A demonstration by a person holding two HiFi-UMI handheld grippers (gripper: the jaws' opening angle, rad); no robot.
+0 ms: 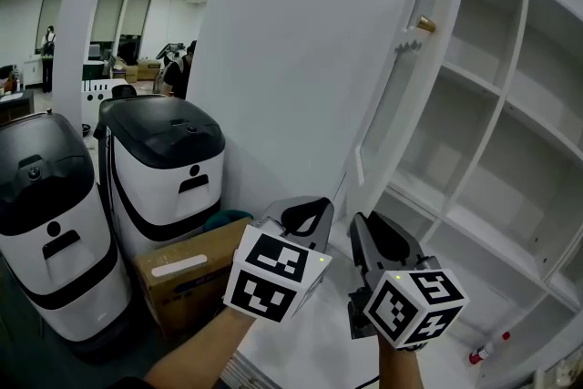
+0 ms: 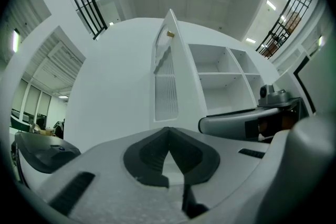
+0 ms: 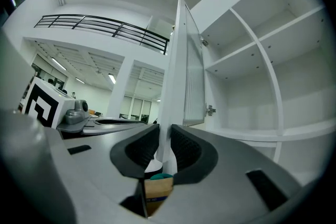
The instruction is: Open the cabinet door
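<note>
The white cabinet door [image 1: 301, 59] stands swung wide open, its small brass knob [image 1: 421, 25] high on the edge. Behind it the white cabinet [image 1: 496, 150] shows bare shelves. Both grippers hover low in front of the door's bottom corner, side by side. My left gripper [image 1: 307, 216] is shut with nothing in it; in its own view the tips [image 2: 168, 136] meet below the door [image 2: 167, 76]. My right gripper [image 1: 369, 228] has its jaws a narrow slit apart [image 3: 164, 144], and the door's edge [image 3: 176, 76] lines up just beyond that slit, apart from the pads.
Two white-and-black bin-like machines [image 1: 168, 168] [image 1: 46, 214] stand to the left of the door, with a cardboard box [image 1: 187, 273] on the floor beside them. A red-tipped marker [image 1: 487, 349] lies on the cabinet's bottom shelf. People stand far back at the left.
</note>
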